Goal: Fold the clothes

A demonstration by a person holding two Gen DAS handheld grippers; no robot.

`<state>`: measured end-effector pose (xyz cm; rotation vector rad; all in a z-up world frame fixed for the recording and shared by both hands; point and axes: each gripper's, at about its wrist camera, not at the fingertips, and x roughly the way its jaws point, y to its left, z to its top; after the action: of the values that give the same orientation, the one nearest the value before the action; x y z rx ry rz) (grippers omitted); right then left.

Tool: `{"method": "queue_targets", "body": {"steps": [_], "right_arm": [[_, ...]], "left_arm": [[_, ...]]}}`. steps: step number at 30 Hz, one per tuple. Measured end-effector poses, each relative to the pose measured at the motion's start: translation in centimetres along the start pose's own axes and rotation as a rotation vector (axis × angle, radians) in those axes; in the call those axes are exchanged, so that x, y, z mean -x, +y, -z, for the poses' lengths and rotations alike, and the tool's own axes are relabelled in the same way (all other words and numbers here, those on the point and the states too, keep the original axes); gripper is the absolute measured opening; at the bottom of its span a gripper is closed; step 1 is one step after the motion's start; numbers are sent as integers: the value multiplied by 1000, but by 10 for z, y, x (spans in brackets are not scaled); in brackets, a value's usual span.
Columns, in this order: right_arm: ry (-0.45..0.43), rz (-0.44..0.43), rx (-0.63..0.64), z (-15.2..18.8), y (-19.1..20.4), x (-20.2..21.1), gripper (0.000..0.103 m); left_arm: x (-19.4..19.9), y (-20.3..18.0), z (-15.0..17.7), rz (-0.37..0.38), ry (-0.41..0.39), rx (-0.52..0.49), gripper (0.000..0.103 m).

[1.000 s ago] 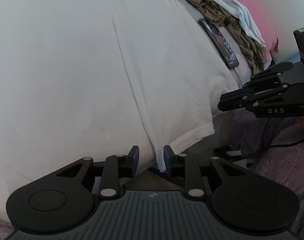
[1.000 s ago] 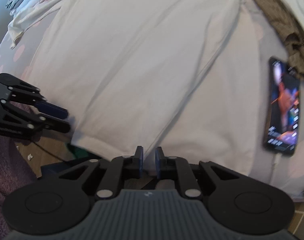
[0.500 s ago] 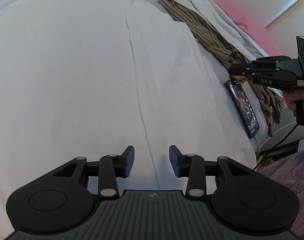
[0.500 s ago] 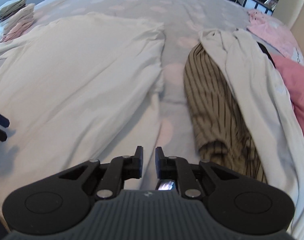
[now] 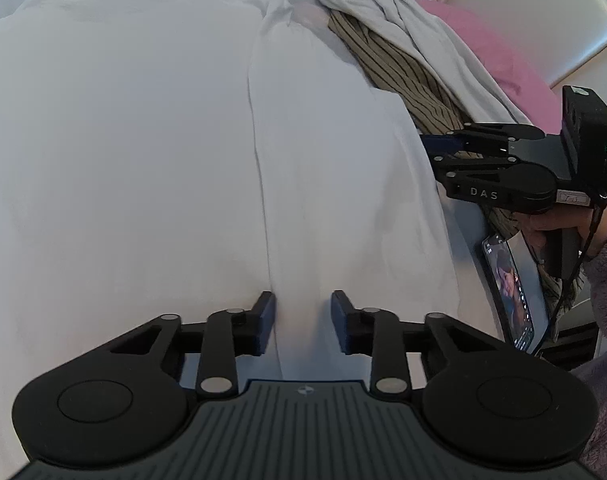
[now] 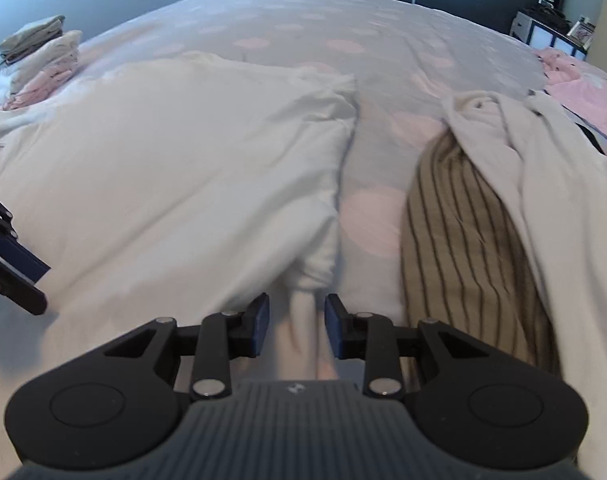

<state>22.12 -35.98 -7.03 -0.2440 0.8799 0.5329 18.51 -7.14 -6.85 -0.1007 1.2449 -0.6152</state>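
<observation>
On the bed (image 6: 343, 20), with its grey cover and pink spots, a big white garment (image 5: 143, 160) was spread flat. A long fold line was seen running down it in the left wrist view, and one side was folded over the middle. Its edge was bunched up near the right gripper.

To the right of the white garment, a brown striped garment (image 6: 463, 240) was laid in a heap, and a cream garment (image 6: 563, 200) was draped over part of it. A pink blanket (image 5: 495, 60) was seen past them, by the pale headboard (image 5: 543, 12). A pile of folded clothes (image 6: 35, 56) was stacked at the far left of the bed.

A phone (image 5: 511, 292) with a lit screen was laid at the bed's edge, near the hand (image 5: 559, 224) holding the right gripper.

The left gripper (image 5: 302, 322) was held low over the white garment. Its jaws were closing, and the fold line was between them, but the cloth was not pinched.

The right gripper (image 6: 296, 326) was opening. A bunched strip of the white garment was between its jaws, not squeezed by them.
</observation>
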Motion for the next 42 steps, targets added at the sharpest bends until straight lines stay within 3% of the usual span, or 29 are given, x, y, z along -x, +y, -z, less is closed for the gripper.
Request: {"method": "queue_targets", "body": {"steps": [3,5,9,10,11,12,14,18,22,24,25,26,31,36,38,42], "right_arm": [[5,27,-11,-7,-2,-10,33],[36,16,-27,-12,-7,-12,19],[43,83,-39,-9,-23,-3,15],[59,159,-32,-7,-29,-3,0],[70,227,-40,-4,-38,-2,0],[61,228,-85,-1,-49,1,0],[33,191,-172,3,-66,9,0],[-25,93,-133,1,-56,20,5],[-24,64,-95,-2,-45,20,6],[-27,9,-65,-2,-42,23,18],[-27,-1,-52,-1,-40,23,39],[-30,-3,-39,1,-38,24,40],[-16,-43,-14,7,-33,13,39],[-13,-56,-55,6,-24,-10,44],[-12,-61,-34,2,-19,-14,29],[10,-73,-15,-1,-24,-11,17]], "left_arm": [[-4,0,0,-19,5,-5,4],[-4,1,1,-19,4,5,2],[-4,2,0,-28,10,11,1],[-4,2,0,-34,12,11,1],[-3,2,0,-40,14,12,1],[-3,2,0,-45,14,13,1],[-1,2,2,-48,9,14,1],[1,2,3,-45,2,6,1],[7,-4,1,-40,-10,-33,1],[12,-7,-2,-48,-21,-52,2],[13,-7,-3,-52,-28,-53,2],[15,-7,-5,-55,-35,-50,3],[15,-8,-5,-55,-52,-3,4],[13,-8,3,-52,-41,15,10],[12,-7,5,-53,-35,25,10],[8,-4,8,-64,-20,43,10]]}}
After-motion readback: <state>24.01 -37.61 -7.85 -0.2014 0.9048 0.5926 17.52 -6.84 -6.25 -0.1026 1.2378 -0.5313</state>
